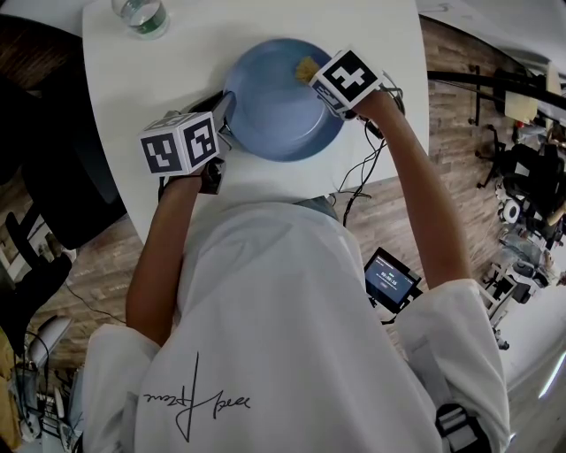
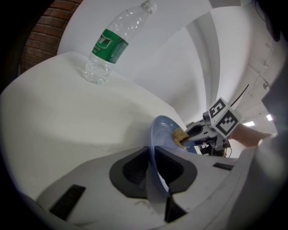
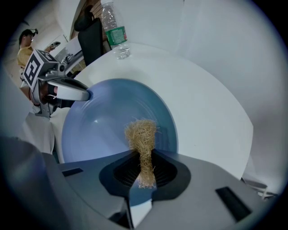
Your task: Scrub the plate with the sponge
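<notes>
A blue plate [image 1: 276, 111] lies on the white table [image 1: 177, 80]. My left gripper [image 1: 225, 113] is shut on the plate's left rim; in the left gripper view the plate [image 2: 158, 143] stands edge-on between the jaws. My right gripper [image 1: 311, 75] is shut on a tan fibrous sponge [image 1: 306, 68] and holds it against the plate's far right part. In the right gripper view the sponge [image 3: 141, 143] sticks out from the jaws over the plate [image 3: 103, 121]. The sponge [image 2: 180, 135] also shows in the left gripper view, touching the plate's inner face.
A clear water bottle [image 1: 141, 16] with a green label stands at the table's far left; the bottle [image 2: 110, 47] is beyond the plate in the left gripper view. Cables [image 1: 363, 172] hang off the table's near right edge. A small screen [image 1: 391, 279] sits on the floor.
</notes>
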A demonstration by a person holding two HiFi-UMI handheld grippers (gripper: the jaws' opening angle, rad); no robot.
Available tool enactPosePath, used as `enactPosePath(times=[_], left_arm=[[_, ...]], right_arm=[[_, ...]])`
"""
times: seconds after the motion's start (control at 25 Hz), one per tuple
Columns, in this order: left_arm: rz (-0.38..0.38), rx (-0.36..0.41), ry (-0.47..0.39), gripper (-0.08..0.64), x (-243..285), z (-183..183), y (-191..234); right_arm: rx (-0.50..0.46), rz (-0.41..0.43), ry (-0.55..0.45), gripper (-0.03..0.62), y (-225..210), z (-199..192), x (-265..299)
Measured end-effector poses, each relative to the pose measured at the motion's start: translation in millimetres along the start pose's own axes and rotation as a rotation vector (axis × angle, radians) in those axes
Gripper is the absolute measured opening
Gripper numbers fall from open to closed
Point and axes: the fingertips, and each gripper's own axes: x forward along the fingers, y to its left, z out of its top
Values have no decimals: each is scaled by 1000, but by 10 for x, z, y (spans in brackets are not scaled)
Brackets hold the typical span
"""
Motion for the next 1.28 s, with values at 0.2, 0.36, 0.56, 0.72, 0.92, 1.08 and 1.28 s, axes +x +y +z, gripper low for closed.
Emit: enactPosePath(times=[0.2, 0.36, 0.56, 0.72, 0.92, 1.08, 1.28], left_arm=[[0, 0, 4, 40, -4, -4, -1], [0, -1, 3, 40, -1, -2, -9], [-1, 0, 3, 40, -1, -2, -13], [-3, -3, 4, 40, 5, -12, -10], [-5, -4, 1, 40, -5, -4, 0], [-7, -6, 1, 40, 4, -1, 8], [-12, -23, 3, 40, -1, 5, 15]], right_arm=[[-4, -28, -22, 44, -4, 82, -4], [-14, -53, -39, 44, -3, 152, -17], [-62, -100, -68, 44, 5, 252, -37], [-79, -70, -113, 44, 98, 356, 10], [-124, -73, -145, 44, 201, 461, 25], [-153, -83, -159, 44, 246, 506, 26], [-189, -110, -173, 44, 285, 527, 0]])
